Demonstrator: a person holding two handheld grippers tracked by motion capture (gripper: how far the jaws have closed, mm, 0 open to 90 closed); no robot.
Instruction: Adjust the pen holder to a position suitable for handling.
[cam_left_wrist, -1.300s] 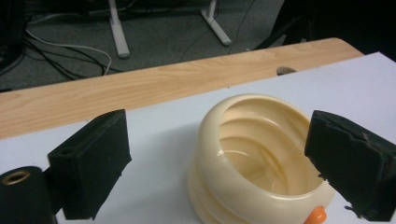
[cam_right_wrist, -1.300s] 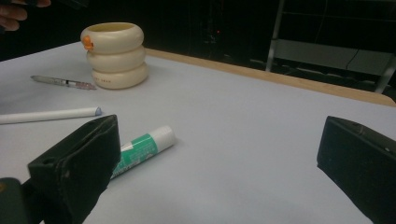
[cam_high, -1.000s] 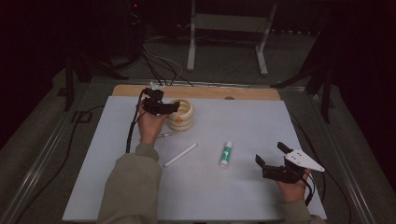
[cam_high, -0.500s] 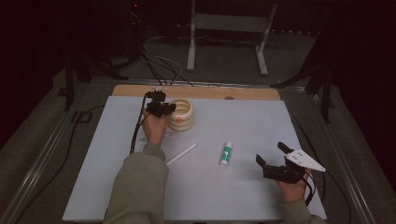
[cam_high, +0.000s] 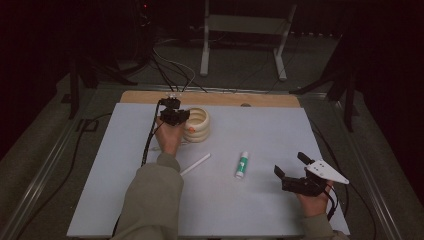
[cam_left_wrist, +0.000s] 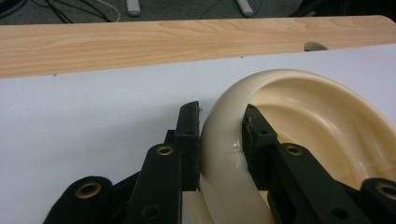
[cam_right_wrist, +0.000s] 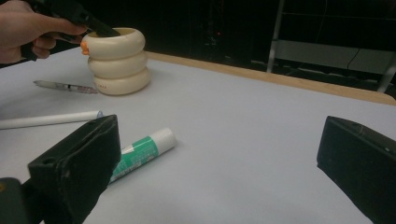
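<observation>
I have my left gripper (cam_left_wrist: 219, 135) just closed, clamped across the cream ringed holder's (cam_left_wrist: 289, 116) rim for lifting, right gripper (cam_right_wrist: 219, 172) apart

The left gripper (cam_left_wrist: 219, 144) has just been closing, its jaws pinching the cream holder's (cam_left_wrist: 299, 116) rim, one inside, one outside. A wood strip (cam_left_wrist: 140, 44) crosses at twelve o'clock beyond the white counter (cam_left_wrist: 84, 121).

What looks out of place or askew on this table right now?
Nothing stands out. The cream ringed holder stands upright, its rim clamped by the left gripper; the glue stick and white stick lie loose on the table, unspilled.
</observation>
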